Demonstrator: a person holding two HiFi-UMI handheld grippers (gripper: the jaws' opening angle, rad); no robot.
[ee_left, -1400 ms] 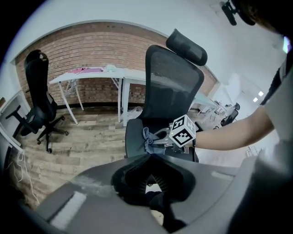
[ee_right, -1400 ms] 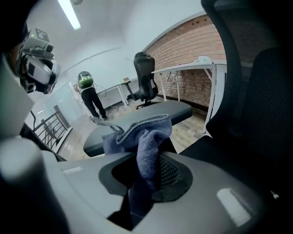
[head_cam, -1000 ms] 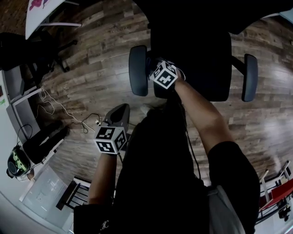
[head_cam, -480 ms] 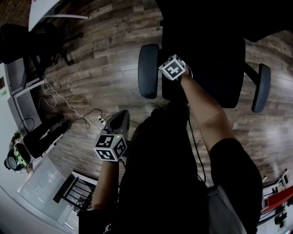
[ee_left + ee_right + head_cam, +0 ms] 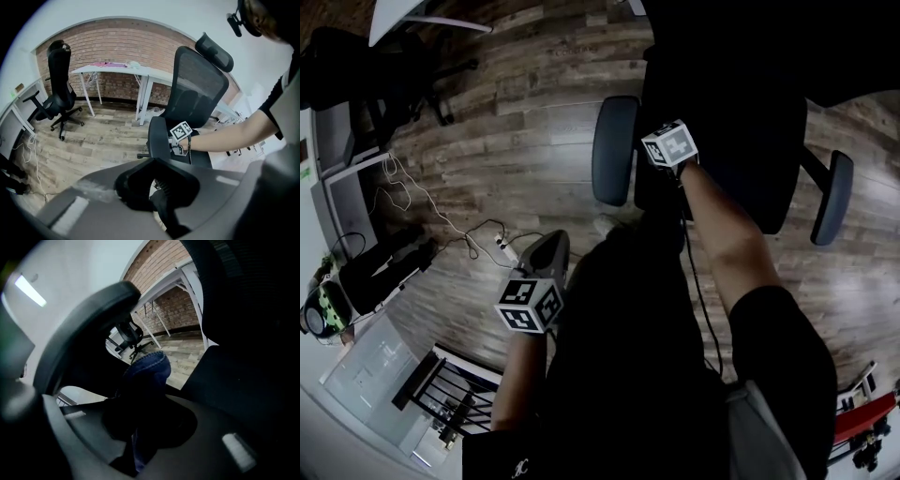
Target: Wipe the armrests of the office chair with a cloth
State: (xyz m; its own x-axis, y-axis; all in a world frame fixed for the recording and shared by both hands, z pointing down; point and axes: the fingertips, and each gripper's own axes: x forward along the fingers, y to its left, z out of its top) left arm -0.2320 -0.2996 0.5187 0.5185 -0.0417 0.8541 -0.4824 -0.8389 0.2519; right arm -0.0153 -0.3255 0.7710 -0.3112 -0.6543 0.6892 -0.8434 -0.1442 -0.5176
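Note:
The black office chair stands in front of me, seen from above in the head view. Its left armrest and right armrest are grey-blue pads. My right gripper is shut on a blue denim cloth. Its marker cube sits just right of the left armrest, over the seat edge, and the jaws are hidden there. In the right gripper view the armrest curves close above the cloth. My left gripper hangs low beside my body, shut with nothing in it, well short of the chair.
Wood floor all round. A second black chair and a white table stand by the brick wall. Loose cables lie on the floor at the left. A metal rack is near my left side.
The right gripper with the cloth has edged a little along the inner side of the left armrest, toward the chair's back. The left gripper has sunk slightly in the view.

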